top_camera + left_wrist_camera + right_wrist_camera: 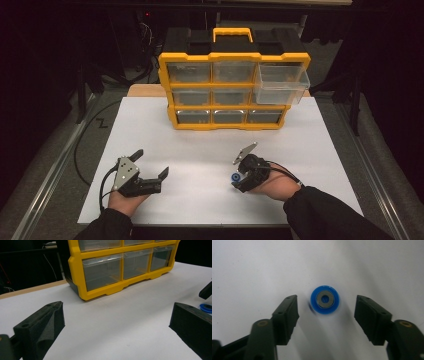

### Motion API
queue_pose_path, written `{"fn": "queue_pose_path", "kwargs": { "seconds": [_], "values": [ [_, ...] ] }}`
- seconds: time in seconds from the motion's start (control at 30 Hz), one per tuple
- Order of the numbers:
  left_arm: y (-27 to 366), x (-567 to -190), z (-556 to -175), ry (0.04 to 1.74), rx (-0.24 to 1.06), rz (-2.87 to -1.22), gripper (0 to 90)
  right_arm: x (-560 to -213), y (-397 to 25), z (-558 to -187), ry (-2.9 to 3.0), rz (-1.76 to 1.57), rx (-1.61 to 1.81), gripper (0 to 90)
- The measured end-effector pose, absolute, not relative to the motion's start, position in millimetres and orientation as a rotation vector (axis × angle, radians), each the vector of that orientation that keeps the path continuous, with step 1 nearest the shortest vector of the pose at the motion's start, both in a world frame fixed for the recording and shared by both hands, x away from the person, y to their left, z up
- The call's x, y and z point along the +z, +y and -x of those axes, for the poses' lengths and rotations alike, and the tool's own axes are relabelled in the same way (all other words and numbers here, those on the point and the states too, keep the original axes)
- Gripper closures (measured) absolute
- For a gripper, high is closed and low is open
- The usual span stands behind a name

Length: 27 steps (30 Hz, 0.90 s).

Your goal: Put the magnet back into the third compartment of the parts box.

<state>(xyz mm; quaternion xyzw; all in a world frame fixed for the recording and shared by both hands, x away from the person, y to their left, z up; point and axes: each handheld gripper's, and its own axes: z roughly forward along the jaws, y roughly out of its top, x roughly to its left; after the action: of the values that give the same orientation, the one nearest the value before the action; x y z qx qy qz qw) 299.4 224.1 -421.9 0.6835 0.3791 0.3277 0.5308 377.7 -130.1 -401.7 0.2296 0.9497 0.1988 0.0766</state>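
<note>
Right tongs (325, 312): jaws spread wide, pointed straight down at the worktop (249, 270). A blue ring (325, 300) with a grey metal centre lies flat on the white surface between the two jaws, nearer the left one, touching neither. In the high view these tongs (239, 179) sit at about 5 o'clock on the white sheet, tilted over, the ring (234, 177) showing as a blue spot at their tip.

Left tongs (117, 322): jaws spread, nothing between them, held low over the worktop and aimed toward the cabinet. In the high view they (150, 165) sit at about 7 o'clock, well apart from the right tongs. From the left gripper view the ring (206, 308) appears at 3 o'clock, just beyond the right jaw.

Cabinet (230, 90): yellow frame, clear drawers in three rows of three, standing at 12 o'clock on the worktop. Top-right drawer (280, 82) is pulled out; the others look shut
</note>
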Motion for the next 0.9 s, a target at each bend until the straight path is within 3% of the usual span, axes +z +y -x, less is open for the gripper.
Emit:
{"fn": "queue_pose_path", "kwargs": {
  "seconds": [0.23,0.9],
  "values": [
    [224.7,-422.0,-299.7,0.907,0.782,-1.629,0.3,-403.3,-126.4,-381.8,2.878,-0.687,0.589,52.6],
    [225.1,-421.9,-299.8,0.906,0.786,-1.629,0.3,-405.2,-121.1,-385.2,2.887,-0.676,0.561,60.2]
  ]
}}
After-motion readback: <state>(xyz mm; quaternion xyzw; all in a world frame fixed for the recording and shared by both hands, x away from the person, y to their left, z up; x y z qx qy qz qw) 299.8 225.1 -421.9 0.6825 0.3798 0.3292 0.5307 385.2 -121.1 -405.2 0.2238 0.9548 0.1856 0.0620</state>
